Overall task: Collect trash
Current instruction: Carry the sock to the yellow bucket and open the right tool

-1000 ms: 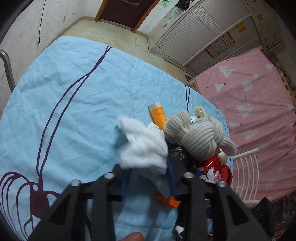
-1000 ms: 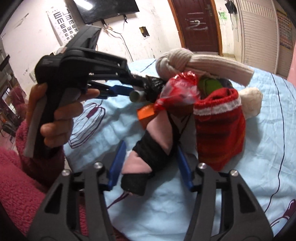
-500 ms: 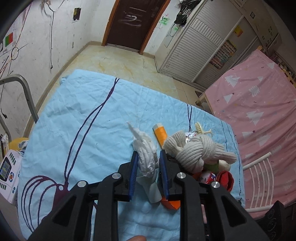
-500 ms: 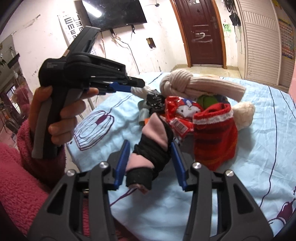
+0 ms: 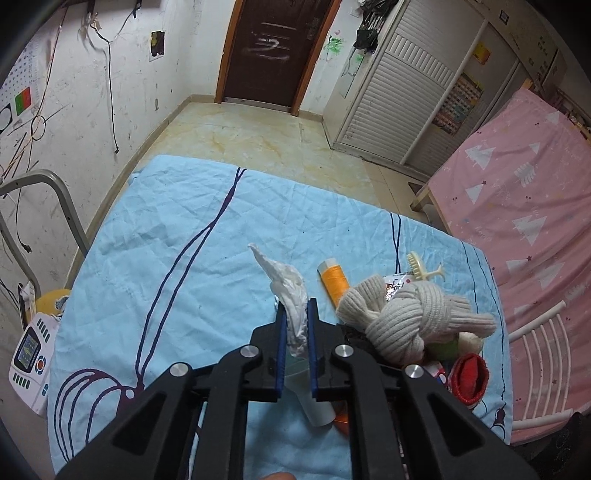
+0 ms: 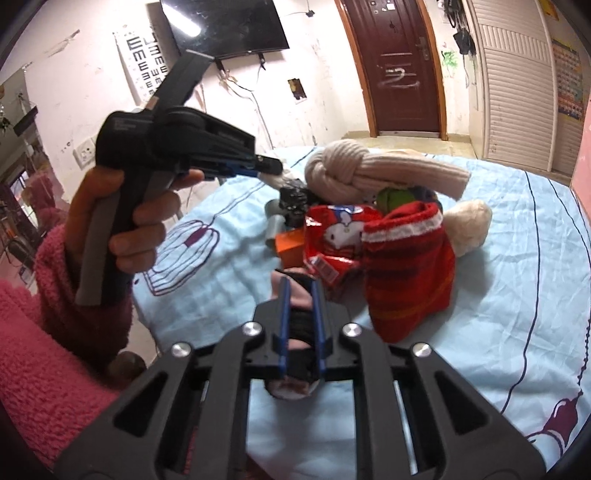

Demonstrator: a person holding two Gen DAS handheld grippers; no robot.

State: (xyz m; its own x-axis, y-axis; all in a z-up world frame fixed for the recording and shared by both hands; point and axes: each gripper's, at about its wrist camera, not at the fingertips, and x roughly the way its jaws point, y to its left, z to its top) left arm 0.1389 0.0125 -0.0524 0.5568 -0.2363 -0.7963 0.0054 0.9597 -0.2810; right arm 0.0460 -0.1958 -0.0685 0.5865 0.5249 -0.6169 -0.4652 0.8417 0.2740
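A pale blue quilted sheet with dark purple line drawings (image 5: 177,236) covers the bed on which everything lies. Beyond it are a yellowish tiled floor (image 5: 258,133), a dark brown door (image 5: 273,48), a white louvred wardrobe (image 5: 402,92) and a second bed under a pink sheet with white trees (image 5: 524,206).

The left gripper (image 5: 295,317) is clamped on a crumpled white tissue (image 5: 291,291), its jaws having just closed on it, and the tissue's twisted tip sticks up above the sheet. Just right of it lie an orange tube with a pale cap (image 5: 334,280), a knotted cream ribbed knit piece (image 5: 402,325) and a small cream comb (image 5: 421,266).

Only the right wrist view shows the scuffed wall with a black flat screen (image 6: 229,29) and an eye chart (image 6: 144,62), the person's hand (image 6: 125,221) in a fuzzy pink sleeve (image 6: 48,339) around the left gripper's handle, and the near side of the pile: a red knit sock with a white band (image 6: 410,266) and a red printed snack wrapper (image 6: 332,240).

The right gripper (image 6: 301,291) has just closed on a pink and black sock (image 6: 295,325), pinched between its blue pads. The knit piece and red sock hide whatever lies behind them; a green object (image 6: 395,197) is only partly seen.
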